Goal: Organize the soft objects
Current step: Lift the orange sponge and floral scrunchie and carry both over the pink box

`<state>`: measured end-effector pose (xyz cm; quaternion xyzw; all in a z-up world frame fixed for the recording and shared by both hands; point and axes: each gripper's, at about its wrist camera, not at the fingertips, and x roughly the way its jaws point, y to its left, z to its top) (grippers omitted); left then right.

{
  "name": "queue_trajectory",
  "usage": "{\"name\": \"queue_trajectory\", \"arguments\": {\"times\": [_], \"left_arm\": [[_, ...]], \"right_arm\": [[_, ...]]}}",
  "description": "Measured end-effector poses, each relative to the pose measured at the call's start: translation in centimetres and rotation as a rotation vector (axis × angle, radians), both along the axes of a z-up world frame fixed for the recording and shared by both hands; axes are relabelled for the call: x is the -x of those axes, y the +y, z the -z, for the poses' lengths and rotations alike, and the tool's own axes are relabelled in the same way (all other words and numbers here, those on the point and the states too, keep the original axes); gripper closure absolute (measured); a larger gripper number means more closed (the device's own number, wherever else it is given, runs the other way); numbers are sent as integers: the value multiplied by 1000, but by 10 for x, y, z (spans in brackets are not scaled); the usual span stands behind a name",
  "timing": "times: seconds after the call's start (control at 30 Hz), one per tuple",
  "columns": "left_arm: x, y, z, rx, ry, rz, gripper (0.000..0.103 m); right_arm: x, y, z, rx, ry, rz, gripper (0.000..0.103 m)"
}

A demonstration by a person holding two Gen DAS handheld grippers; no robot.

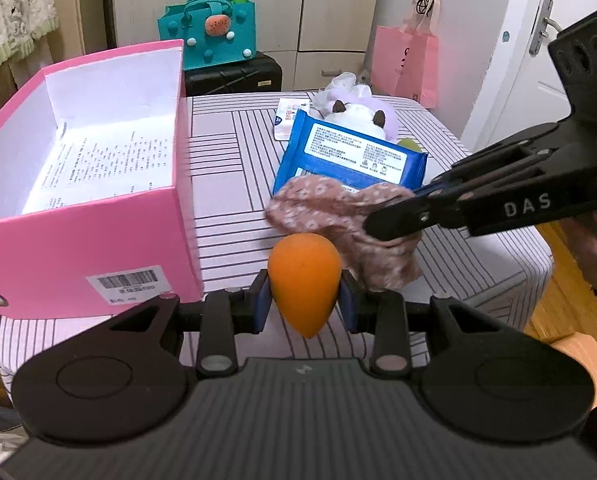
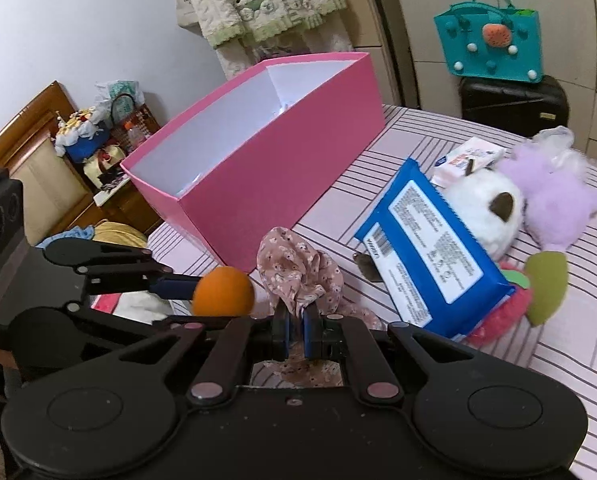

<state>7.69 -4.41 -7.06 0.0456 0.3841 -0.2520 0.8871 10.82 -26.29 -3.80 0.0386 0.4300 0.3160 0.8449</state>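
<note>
Two grippers, both loaded. Left gripper pinches an orange egg-shaped sponge, held above the near edge of the striped table. Right gripper clamps a brown floral scrunchie, just right of the sponge. Pink box stands open at left. Blue wipes pack leans on a white-and-purple plush, far right.

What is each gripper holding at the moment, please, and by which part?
The left gripper pinches the orange sponge across its wide middle, tip toward the camera. The right gripper pinches a bunched fold of the floral fabric.
</note>
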Motion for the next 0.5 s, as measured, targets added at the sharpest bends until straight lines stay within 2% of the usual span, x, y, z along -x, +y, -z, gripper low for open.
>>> {"name": "queue_trajectory", "arguments": {"times": [0.17,0.5], "left_arm": [[3,9,-6,16,35,19,69],[16,32,-32,-37,54,54,69]], "right_arm": [[10,0,-10,42,-19,2,94],[23,17,-52,75,-16,-92,94]]}}
